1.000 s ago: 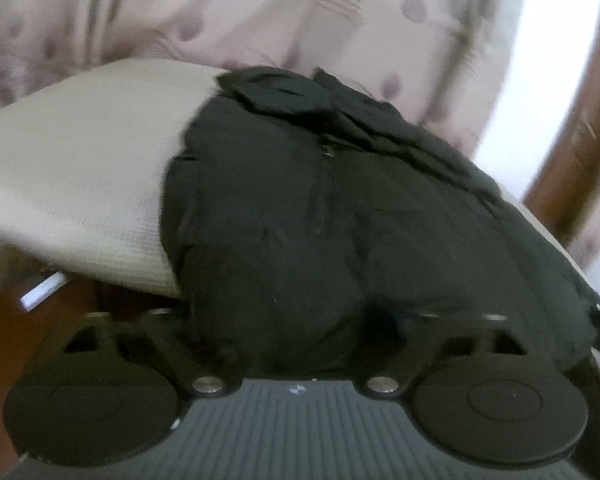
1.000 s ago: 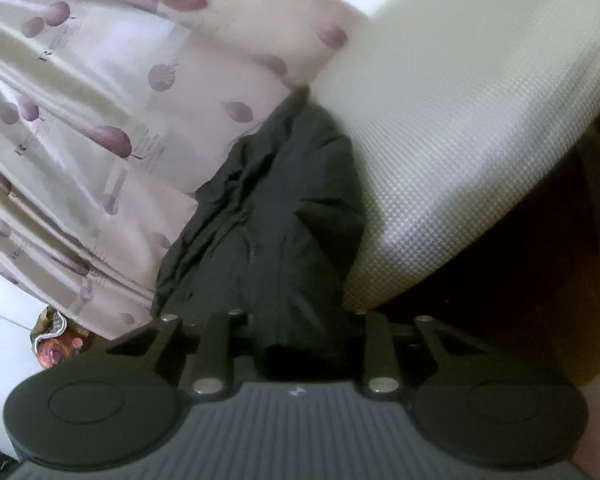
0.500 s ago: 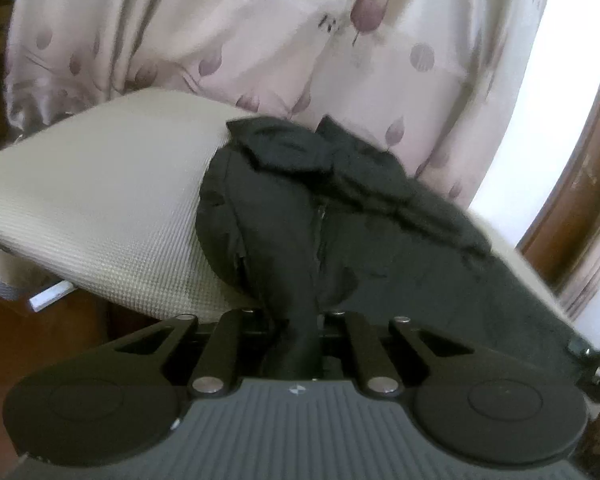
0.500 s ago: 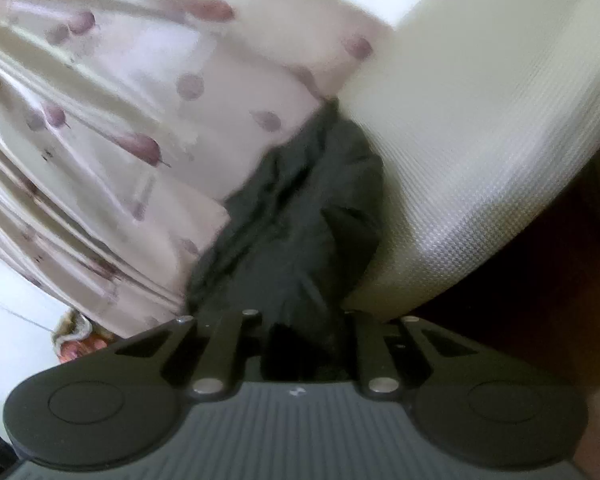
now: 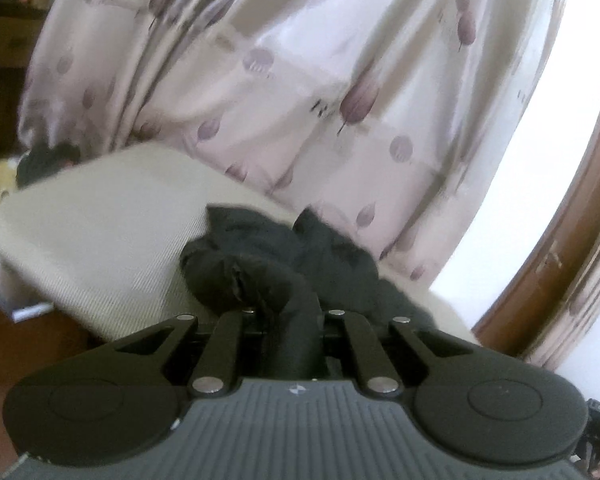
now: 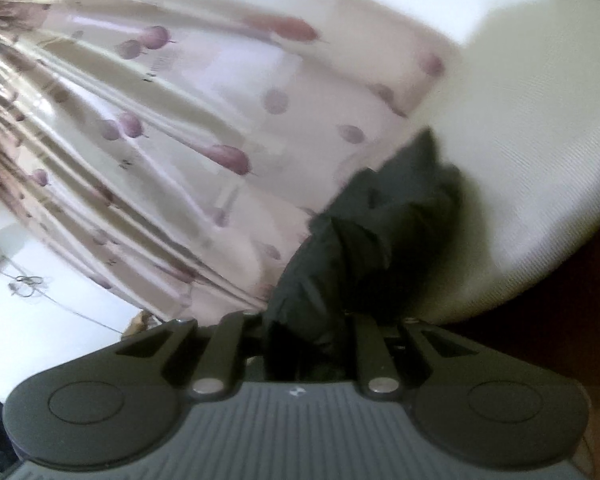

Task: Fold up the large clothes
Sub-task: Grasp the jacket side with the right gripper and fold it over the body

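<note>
A black jacket [image 5: 284, 256] lies bunched on a cream cushion [image 5: 100, 232]. In the left wrist view its near edge runs up into my left gripper [image 5: 294, 332], which is shut on a gathered fold of the cloth. The right wrist view shows the same black jacket [image 6: 364, 248] hanging off the cream cushion [image 6: 540, 128], and my right gripper [image 6: 304, 344] is shut on another bunch of its fabric. Both grippers' fingertips are hidden by the dark cloth. The jacket is pulled up off the cushion at both held spots.
A pale curtain with purple leaf print [image 5: 300, 80] hangs right behind the cushion. A brown wooden door frame [image 5: 560, 264] stands at the right. Dark wooden floor [image 5: 28, 340] shows below the cushion's left edge. The curtain [image 6: 160, 140] fills the left of the right wrist view.
My left gripper went from open around the jacket's hem to shut on it. Both grippers have risen, pulling the jacket up, and more curtain fills both views.
</note>
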### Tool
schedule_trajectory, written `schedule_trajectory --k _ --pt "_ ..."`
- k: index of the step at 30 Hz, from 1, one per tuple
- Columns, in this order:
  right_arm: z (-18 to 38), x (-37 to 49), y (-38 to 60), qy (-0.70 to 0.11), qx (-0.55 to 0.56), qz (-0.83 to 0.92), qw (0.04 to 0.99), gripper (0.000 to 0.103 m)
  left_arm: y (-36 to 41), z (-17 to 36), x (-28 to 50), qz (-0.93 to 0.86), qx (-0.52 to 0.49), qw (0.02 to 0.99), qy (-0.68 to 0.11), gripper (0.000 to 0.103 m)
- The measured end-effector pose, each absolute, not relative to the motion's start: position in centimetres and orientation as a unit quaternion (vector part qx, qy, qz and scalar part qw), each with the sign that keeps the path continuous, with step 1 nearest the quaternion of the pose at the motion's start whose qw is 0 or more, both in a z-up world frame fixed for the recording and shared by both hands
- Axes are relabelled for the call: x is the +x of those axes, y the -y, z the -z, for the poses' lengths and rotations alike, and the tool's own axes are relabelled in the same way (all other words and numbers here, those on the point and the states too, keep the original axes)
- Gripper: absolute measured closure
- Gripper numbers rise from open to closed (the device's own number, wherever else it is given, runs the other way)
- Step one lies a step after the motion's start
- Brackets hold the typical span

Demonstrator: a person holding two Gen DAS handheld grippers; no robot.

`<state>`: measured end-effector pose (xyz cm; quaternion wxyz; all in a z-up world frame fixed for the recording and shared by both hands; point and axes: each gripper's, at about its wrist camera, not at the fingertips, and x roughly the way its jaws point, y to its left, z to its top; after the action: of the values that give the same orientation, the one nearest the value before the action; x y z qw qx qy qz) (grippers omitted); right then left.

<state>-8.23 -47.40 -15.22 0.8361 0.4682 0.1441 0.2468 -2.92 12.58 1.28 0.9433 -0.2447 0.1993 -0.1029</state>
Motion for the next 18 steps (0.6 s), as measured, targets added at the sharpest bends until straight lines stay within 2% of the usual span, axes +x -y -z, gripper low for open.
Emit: schedule_trajectory --k 10,15,18 --pt "9.1 4.2 48.7 -0.124 0.448 -0.253 0.849 0.088 -11.3 -5.2 8.7 0.073 -0.251 0.949 -0.178 0.089" --pt "8.5 12.6 49.0 -0.142 0.454 -0.220 0.852 0.088 -11.6 -4.1 16.6 0.031 -0.264 0.942 -0.203 0.086" --pt "9.0 17.2 48.5 -0.162 0.452 -0.193 0.856 0.088 -10.7 -2.9 20.4 0.006 -0.238 0.947 -0.215 0.086"
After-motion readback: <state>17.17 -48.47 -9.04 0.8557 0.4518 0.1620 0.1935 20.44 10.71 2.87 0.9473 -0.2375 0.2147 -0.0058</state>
